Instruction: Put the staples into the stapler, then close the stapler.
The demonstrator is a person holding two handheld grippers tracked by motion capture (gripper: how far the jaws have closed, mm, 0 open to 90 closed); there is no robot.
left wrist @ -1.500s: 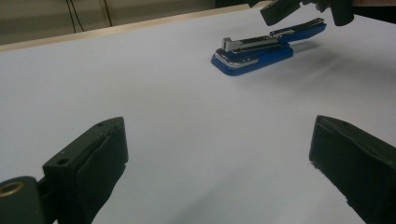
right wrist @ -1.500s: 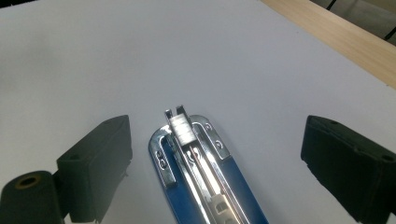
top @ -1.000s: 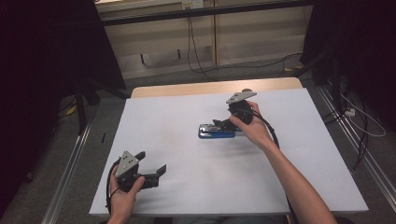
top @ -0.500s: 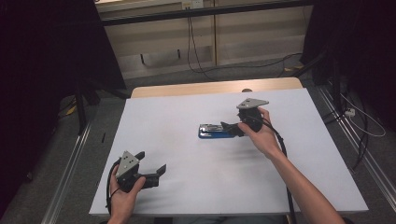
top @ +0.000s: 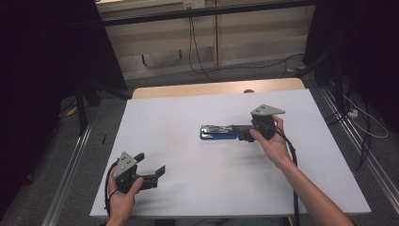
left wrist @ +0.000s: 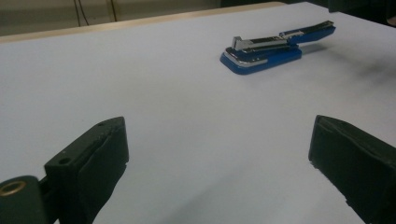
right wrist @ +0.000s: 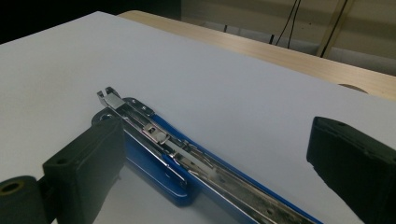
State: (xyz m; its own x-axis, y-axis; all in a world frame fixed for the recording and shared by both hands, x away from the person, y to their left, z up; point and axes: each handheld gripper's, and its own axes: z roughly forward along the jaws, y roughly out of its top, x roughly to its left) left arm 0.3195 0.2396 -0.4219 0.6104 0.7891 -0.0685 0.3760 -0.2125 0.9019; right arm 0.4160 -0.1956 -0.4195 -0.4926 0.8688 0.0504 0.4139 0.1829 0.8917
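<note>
A blue stapler (top: 214,133) lies in the middle of the white table top (top: 179,113). In the left gripper view the stapler (left wrist: 261,53) has its upper arm tilted up toward the far right. In the right gripper view the stapler (right wrist: 159,140) shows its bare metal magazine and runs between the jaws. My right gripper (top: 236,132) is at the stapler's right end, open, its jaws wide on either side; the right gripper (right wrist: 215,140) is not clamped on it. My left gripper (top: 150,163) rests open near the front left corner; the left gripper (left wrist: 219,140) has only bare table between its jaws.
A wooden strip (top: 188,89) borders the table's far edge. Metal rails (top: 70,160) run along the floor on both sides. Cables (top: 197,56) trail on the floor beyond the table. Dark curtains stand at the left and right.
My right gripper has moved right and down, from above the stapler to its right end. The stapler and my left gripper have stayed put.
</note>
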